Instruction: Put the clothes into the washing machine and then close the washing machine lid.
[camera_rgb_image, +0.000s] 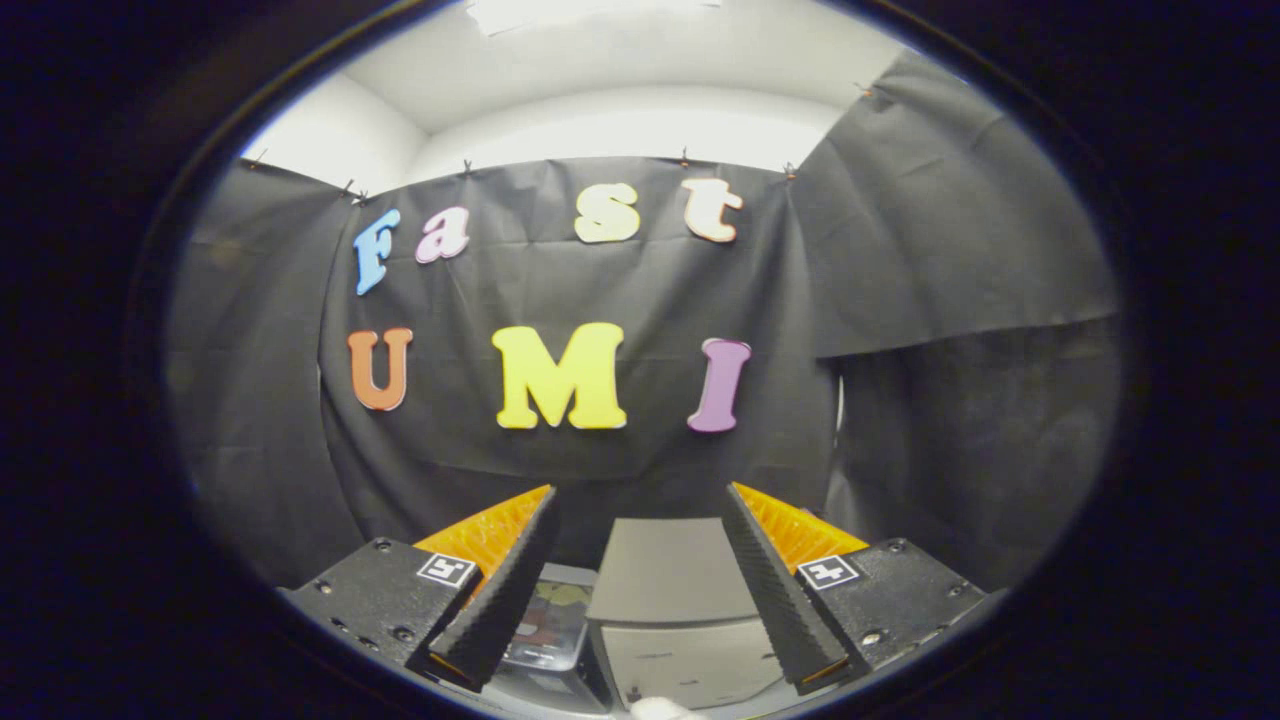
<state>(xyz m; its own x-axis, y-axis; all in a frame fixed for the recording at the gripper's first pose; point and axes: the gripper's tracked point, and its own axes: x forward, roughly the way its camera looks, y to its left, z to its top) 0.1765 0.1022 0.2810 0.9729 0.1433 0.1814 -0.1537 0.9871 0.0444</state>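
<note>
My gripper (640, 490) is held high and level, open, with nothing between its fingers. Low down between the fingers stands a grey box-shaped unit (672, 575) with a flat dark top and a paler front (690, 660); it looks like the washing machine, and I cannot tell how its lid stands. Beside it, by the left finger, is a see-through tub (548, 620) holding something mixed in colour, possibly clothes, partly hidden by that finger. A small white thing (665, 710) peeks in at the very bottom, below the grey unit.
Black cloth walls (600, 470) close the booth straight ahead and on both sides. Above them are a white wall and ceiling (620, 120). Open air lies between my fingers and the back wall.
</note>
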